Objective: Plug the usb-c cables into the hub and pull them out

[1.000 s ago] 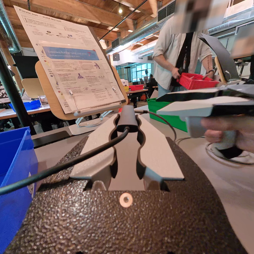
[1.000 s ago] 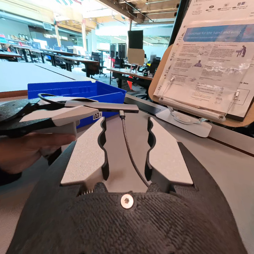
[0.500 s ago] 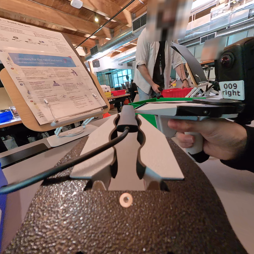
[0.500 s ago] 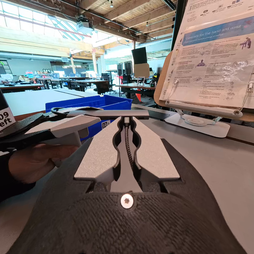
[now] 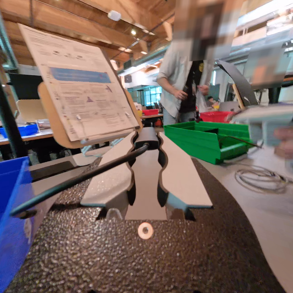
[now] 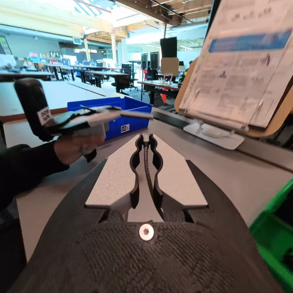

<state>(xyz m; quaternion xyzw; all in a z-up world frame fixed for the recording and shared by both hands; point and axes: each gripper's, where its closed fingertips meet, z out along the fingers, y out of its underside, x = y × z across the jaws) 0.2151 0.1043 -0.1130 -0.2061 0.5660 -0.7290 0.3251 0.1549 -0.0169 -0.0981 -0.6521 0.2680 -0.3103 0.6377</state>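
A blue bin [image 6: 111, 117] sits on the left. The left gripper [image 5: 146, 136] is squeezed tight on the hub [image 5: 147, 138], up off the table [image 6: 214, 166]. The right gripper [image 6: 145, 138] pinches the cable [image 6: 146, 156] by its plug, apart from the hub. A green bin [image 5: 204, 139] sits on the right.

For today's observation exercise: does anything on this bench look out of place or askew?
Nothing is damaged or spilled. The one untidy thing is a loose coil of cable lying on the table beside the green bin.
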